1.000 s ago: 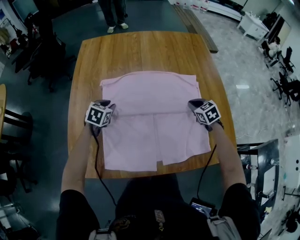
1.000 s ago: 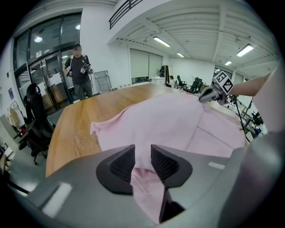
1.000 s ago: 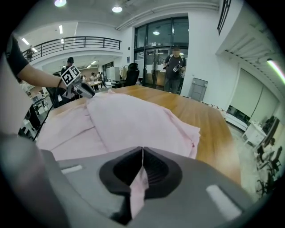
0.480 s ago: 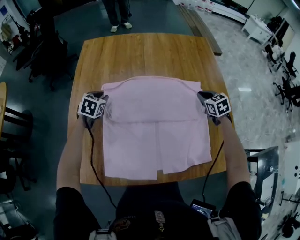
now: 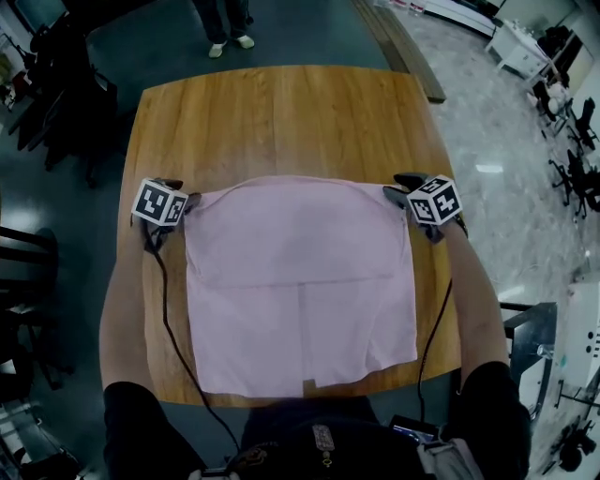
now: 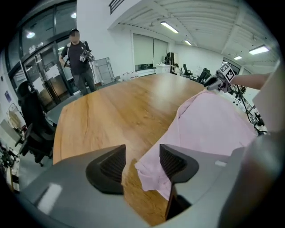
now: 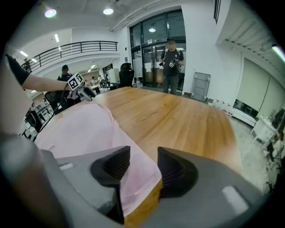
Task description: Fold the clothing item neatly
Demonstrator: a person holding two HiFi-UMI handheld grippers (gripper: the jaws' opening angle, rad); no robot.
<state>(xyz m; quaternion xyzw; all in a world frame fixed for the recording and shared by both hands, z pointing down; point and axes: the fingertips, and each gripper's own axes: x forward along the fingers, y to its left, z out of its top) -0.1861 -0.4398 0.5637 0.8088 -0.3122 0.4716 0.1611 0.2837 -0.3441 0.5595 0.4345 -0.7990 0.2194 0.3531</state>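
A pink garment (image 5: 300, 272) lies flat on the wooden table (image 5: 281, 112), with a crosswise crease near its middle. My left gripper (image 5: 190, 199) is at the garment's far left corner and my right gripper (image 5: 392, 193) at its far right corner. In the left gripper view, the left gripper (image 6: 142, 158) has its jaws opening; the crumpled corner of the garment (image 6: 209, 120) lies between them, resting by the right pad. In the right gripper view, the right gripper (image 7: 143, 164) also has its jaws opening, and the garment (image 7: 80, 129) corner lies flat on the table between them.
A person (image 5: 225, 23) stands on the floor beyond the table's far end. Dark chairs (image 5: 56, 103) stand to the left. A long bench (image 5: 398, 47) lies on the floor at the back right. Bare wood runs from the garment to the far edge.
Both grippers moved away from me and outward, from the garment's middle to its far corners, bringing a cloth layer along. Their jaws have come apart and the corners lie loose.
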